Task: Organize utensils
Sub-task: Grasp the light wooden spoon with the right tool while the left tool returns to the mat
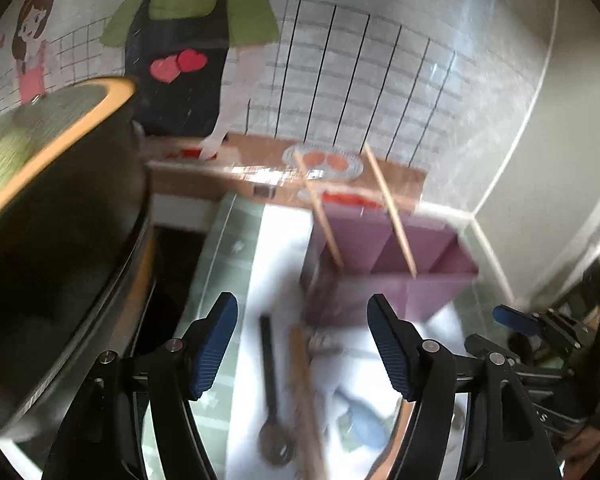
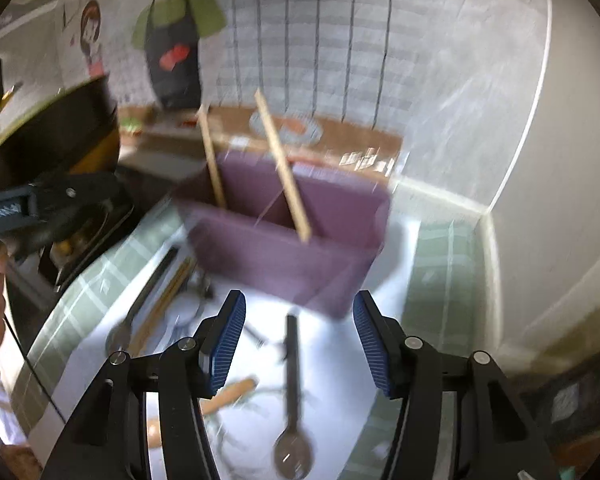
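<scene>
Where green-checked cloth (image 2: 440, 280) covers the counter, a cartoon mural (image 1: 188, 52) backs it.

light: dim, bright glare on white surface past the tongs | blur: heavy motion smear beyond sharp tongs | edges: fisheye bending, black corners

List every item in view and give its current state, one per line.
Left gripper: open, empty.
Right gripper: open, empty.
Purple box: upright, compartments open at the top.
Two chopsticks: standing tilted in the box.
Black-handled spoon: lying flat on the table.
Wooden utensil: lying flat beside another spoon.
</scene>
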Demonstrator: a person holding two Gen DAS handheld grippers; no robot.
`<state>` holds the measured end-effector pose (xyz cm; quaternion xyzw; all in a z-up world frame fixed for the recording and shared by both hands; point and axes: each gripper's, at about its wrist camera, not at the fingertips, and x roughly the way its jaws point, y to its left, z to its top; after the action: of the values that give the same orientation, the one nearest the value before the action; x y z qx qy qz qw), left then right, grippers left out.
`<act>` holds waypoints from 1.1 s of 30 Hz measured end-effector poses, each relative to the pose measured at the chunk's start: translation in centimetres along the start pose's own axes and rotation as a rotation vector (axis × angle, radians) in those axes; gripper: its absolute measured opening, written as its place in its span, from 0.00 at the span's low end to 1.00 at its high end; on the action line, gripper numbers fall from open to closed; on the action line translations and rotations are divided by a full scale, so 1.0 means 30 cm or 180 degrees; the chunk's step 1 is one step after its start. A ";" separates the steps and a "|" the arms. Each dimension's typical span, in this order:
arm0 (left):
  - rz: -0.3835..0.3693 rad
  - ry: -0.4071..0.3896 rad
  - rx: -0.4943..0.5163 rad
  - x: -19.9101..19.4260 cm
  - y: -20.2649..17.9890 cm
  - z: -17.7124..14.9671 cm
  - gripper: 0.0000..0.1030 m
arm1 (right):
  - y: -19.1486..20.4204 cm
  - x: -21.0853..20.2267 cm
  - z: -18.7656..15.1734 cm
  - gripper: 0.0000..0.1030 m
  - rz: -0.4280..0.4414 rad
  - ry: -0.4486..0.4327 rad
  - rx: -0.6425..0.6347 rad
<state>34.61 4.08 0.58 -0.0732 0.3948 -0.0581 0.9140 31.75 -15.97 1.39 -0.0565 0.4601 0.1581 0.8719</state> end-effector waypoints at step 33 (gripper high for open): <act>-0.0442 0.1127 -0.0111 0.147 -0.081 -0.258 0.66 | 0.110 0.085 -0.329 0.08 -0.0113 0.0727 0.0253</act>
<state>31.84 0.28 -7.35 -0.1047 0.5444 -0.1261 0.8227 24.27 -14.68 -6.17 -0.0477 0.5613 0.1168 0.8180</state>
